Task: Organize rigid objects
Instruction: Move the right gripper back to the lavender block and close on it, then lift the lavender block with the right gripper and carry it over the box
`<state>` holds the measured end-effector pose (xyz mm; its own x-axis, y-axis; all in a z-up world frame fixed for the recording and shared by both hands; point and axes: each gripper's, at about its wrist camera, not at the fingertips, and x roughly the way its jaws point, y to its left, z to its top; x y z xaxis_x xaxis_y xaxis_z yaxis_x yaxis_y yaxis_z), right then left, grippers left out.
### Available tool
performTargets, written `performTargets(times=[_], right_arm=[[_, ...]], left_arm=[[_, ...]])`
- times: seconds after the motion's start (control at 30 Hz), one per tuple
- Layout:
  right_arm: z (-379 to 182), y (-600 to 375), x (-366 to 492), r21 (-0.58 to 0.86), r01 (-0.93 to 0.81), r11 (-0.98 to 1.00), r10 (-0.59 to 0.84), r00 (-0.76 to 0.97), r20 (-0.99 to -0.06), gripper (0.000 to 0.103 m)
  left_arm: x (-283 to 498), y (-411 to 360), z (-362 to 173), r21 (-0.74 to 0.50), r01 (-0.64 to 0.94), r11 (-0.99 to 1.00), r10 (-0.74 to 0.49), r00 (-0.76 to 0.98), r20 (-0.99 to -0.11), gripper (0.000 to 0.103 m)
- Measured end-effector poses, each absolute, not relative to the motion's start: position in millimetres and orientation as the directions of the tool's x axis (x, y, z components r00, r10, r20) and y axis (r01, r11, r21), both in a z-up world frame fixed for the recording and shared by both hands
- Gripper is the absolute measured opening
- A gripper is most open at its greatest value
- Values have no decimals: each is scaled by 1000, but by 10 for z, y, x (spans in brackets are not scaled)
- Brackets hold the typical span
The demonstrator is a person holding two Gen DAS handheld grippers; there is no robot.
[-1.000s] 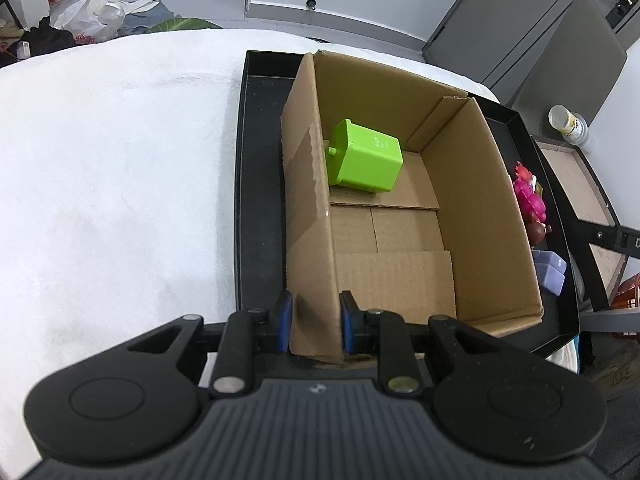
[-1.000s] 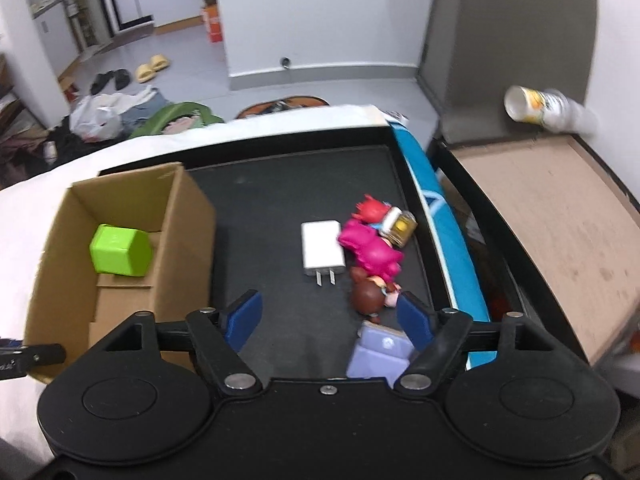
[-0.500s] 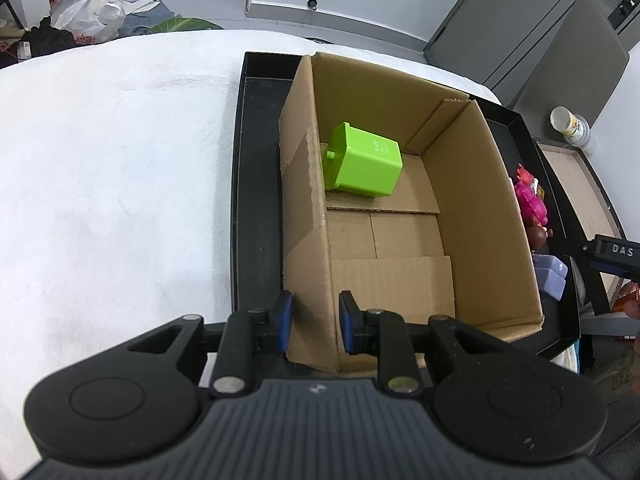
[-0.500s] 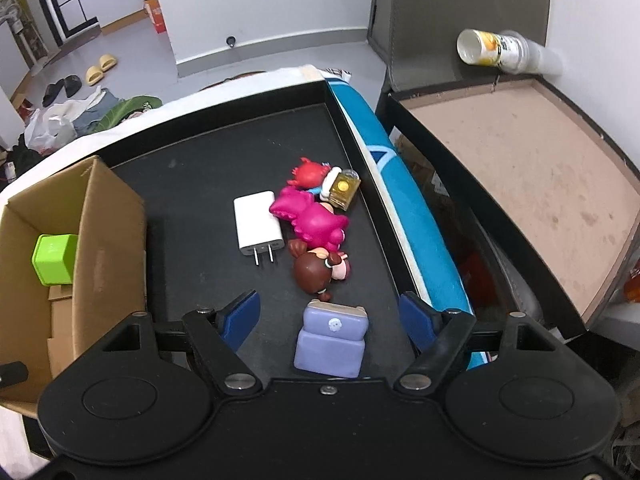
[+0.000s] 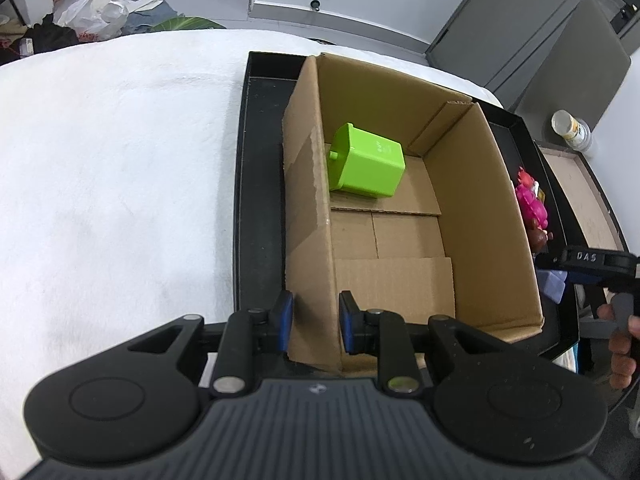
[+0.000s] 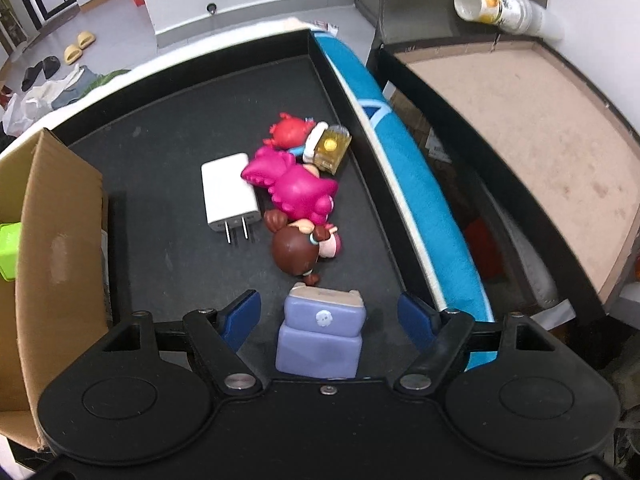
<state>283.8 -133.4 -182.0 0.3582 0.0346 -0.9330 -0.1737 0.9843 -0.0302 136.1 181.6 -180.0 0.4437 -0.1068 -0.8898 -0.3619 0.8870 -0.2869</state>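
The left gripper [image 5: 314, 326] has its jaws closed on the near-left wall of the brown cardboard box [image 5: 484, 216], which stands in the black tray [image 6: 160, 152]. The right gripper [image 6: 329, 320] is wide open around the purple block toy [image 6: 320, 340], holding nothing. A green plastic cube [image 5: 366, 166] lies inside the box.

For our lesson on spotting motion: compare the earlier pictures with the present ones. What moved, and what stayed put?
The right tongs, open, moved forward and down toward the purple toy, which now sits between their fingers, not gripped. The left tongs stayed clamped on the cardboard box wall; the green cube inside stayed put.
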Motion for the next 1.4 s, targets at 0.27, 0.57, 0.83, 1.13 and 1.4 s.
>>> performTargets(times=[0.27,0.57,0.83,1.13,1.4], right_arm=[[-1947,-1235,2832,-43,-208,977,28,328,-944,64],[-1944,-1242,2760,-26,-230,973,46,301,-953,44],[-1758,-1182,2668,9,-262,965,102,346,-933,44],[-1579,-1073,2589,11,-304,953,140,407,-903,44],[-1416,-1035,2545,9,-345,939,170,438,-883,44]], left_arm=[[1353,1815,-1821,-291,-361,886,-112,442,-890,23],[1369,1803,-1826,-282,-365,887,-108,431,-896,23],[1363,1793,-1804,-278,-362,890,-103,435,-895,22],[1362,1786,-1798,-269,-351,897,-99,432,-896,22],[1382,1797,-1795,-268,-360,894,-95,431,-897,22]])
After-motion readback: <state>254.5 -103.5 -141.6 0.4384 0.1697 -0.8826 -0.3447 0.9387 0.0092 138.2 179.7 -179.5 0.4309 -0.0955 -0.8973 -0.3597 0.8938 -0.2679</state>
